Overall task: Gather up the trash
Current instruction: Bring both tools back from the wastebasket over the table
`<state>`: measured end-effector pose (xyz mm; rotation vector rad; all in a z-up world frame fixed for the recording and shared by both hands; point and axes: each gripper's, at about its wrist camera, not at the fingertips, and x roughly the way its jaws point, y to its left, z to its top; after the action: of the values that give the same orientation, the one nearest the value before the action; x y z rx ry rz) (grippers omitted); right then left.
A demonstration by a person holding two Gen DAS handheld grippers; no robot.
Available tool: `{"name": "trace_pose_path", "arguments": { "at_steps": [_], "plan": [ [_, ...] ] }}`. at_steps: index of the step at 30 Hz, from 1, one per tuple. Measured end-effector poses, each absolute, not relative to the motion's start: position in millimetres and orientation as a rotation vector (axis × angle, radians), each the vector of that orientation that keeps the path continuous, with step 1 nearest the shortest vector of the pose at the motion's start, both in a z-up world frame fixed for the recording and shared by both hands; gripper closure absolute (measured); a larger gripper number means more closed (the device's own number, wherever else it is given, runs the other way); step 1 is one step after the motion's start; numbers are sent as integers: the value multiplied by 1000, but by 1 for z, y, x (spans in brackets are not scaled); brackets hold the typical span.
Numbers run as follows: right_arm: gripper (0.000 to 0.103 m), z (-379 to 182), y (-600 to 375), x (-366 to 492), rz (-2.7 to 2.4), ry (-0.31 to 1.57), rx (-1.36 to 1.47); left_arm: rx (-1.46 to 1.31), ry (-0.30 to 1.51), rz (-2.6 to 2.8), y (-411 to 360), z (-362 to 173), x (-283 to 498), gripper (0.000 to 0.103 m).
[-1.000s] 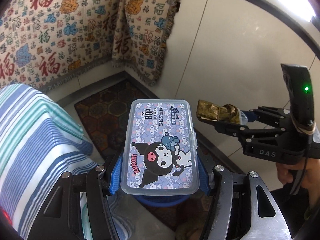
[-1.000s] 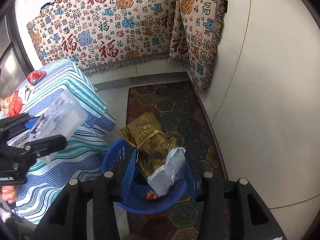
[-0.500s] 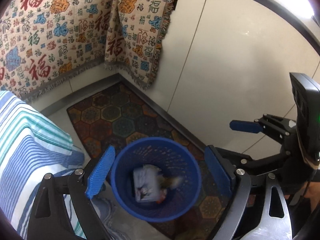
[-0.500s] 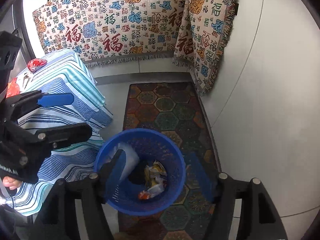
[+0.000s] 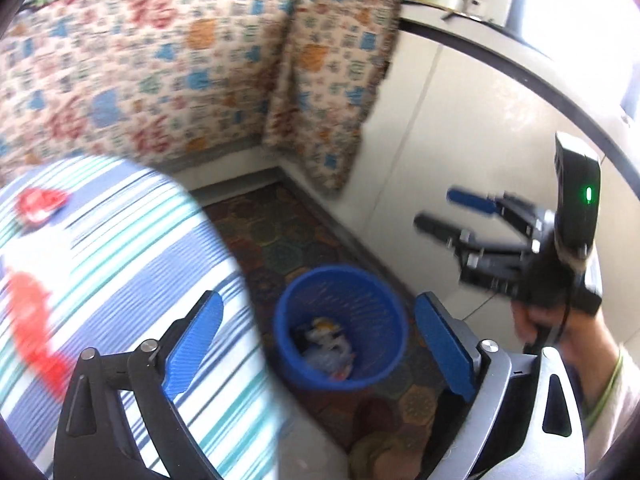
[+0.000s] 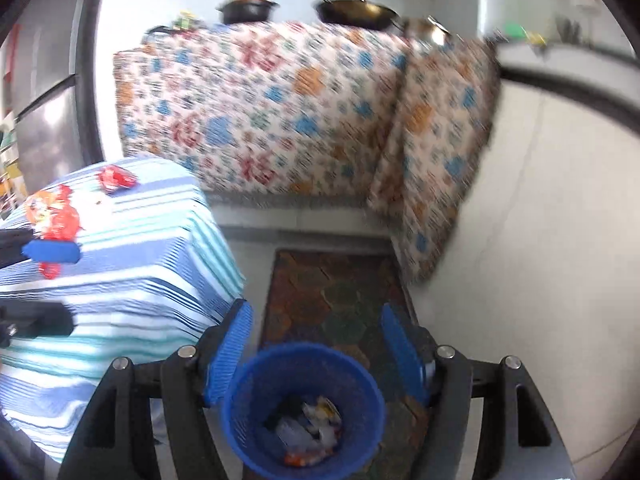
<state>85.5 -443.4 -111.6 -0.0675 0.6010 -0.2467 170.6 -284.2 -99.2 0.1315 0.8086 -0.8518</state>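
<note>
1. Trash lay in the bottom of the blue mesh bin point(image 5: 342, 326), a jumble of pale and yellow wrappers point(image 6: 314, 432) too blurred to tell apart.
2. The bin stood on the patterned floor mat point(image 5: 276, 236), near the white cabinet wall point(image 5: 460, 120) and beside the table under the blue-and-white striped cloth point(image 5: 120, 248).
3. The left gripper point(image 5: 316, 344) was above the bin with its jaws spread wide, nothing between them; they had just been opening further.
4. The right gripper point(image 6: 316, 356) also stood released, its blue pads apart and empty over the bin; its jaws had opened within the last second.
5. From the left wrist view the right gripper appeared off to the right, held in a person's hand point(image 5: 560, 320), a green light showing on its body.
6. More trash was on the striped cloth: a small red wrapper point(image 6: 116, 178) near the far edge, and larger red-and-orange packets point(image 6: 54, 216) closer to the left gripper's blue pad.
7. A fringed cloth with red characters and blue and orange figures point(image 6: 260, 108) hung over the counter behind, with dark pots point(image 6: 248, 8) on top.
8. Both views were smeared by motion.
</note>
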Motion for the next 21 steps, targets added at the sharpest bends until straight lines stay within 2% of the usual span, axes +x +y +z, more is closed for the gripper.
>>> {"name": "trace_pose_path", "arguments": {
  "at_steps": [6, 12, 21],
  "plan": [
    [33, -109, -358, 114, -105, 578, -119, 206, 863, -645, -164, -121, 176, 5],
    [33, -128, -259, 146, 108, 633, -86, 139, 846, -352, -61, -133, 209, 5],
    [33, -172, -156, 177, 236, 755, -185, 88, 876, -131, 4, -158, 246, 5]
  ]
}}
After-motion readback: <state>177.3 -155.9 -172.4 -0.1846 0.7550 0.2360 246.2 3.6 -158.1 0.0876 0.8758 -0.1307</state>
